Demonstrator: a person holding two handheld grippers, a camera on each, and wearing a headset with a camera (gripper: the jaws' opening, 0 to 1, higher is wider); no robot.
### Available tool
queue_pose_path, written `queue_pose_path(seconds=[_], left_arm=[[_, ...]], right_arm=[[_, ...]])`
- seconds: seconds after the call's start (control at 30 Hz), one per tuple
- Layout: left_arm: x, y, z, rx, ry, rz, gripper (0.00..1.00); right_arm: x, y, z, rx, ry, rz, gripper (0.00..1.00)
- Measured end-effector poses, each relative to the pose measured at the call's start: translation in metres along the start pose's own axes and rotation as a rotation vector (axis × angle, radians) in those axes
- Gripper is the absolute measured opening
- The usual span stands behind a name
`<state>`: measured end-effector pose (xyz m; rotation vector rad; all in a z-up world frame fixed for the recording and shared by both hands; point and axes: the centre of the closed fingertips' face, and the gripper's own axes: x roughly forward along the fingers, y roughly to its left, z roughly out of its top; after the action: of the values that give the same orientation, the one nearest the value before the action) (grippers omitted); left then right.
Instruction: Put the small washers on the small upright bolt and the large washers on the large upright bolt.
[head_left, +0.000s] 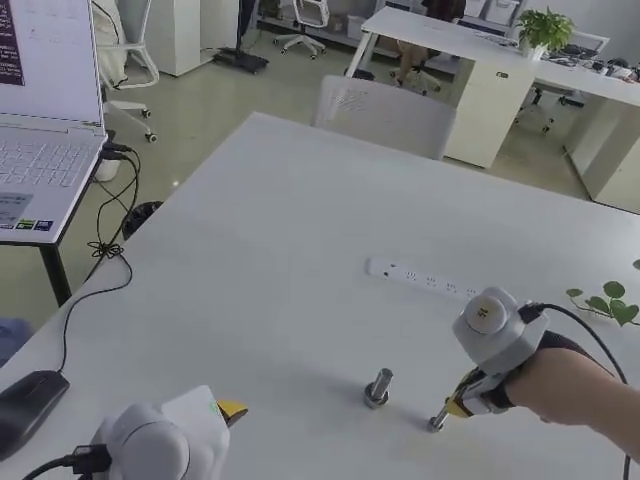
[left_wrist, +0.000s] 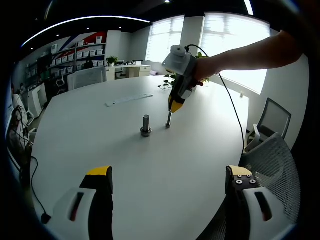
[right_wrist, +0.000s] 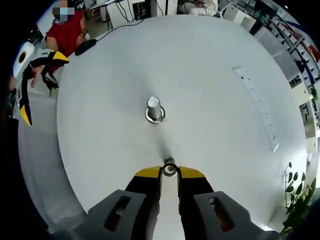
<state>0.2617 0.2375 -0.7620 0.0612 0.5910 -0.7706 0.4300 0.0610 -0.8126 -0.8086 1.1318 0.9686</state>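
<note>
- Large upright bolt (head_left: 378, 388) stands on the white table (head_left: 280, 230), a wider collar at its foot. Everything else is placed from here.
- Small upright bolt (head_left: 437, 423) stands just beside the large bolt, on the side toward the person's right arm, and it's upright too.
- Right gripper (right_wrist: 170, 174) is down at the small bolt's top, angled in from the side away from the large bolt.
- Its fingers (right_wrist: 148, 173) are drawn close, with a narrow slot between them.
- A small metal ring (right_wrist: 170, 169) sits right at those tips, over the small bolt. Whether the fingers actually pinch it, I cannot tell.
- Left gripper (left_wrist: 169, 172) hangs well back from the large bolt, near the table's edge by the person, pointing at both bolts.
- Its fingers (left_wrist: 97, 174) are spread wide, with nothing between them.
- Power strip (head_left: 420, 280) lies flat on the table beyond the large bolt.
- Laptop (head_left: 40, 150) sits on a separate desk, far off from the large bolt past the left gripper, lid up.
- Mouse (head_left: 25, 400) is at the table's edge on that same side.
</note>
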Motion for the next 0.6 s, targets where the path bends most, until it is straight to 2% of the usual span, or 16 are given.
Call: queue_pose_path(seconds=[0.3, 0.6], left_arm=[[0.0003, 0.0015, 0.0007, -0.008, -0.011, -0.002, 0.99], [0.0019, 0.0002, -0.0013, -0.008, -0.005, -0.012, 0.99]], right_arm=[[0.0050, -0.0003, -0.0006, 0.000, 0.011, 0.004, 0.13], [0.0061, -0.0012, -0.0018, 0.001, 0.016, 0.003, 0.13]])
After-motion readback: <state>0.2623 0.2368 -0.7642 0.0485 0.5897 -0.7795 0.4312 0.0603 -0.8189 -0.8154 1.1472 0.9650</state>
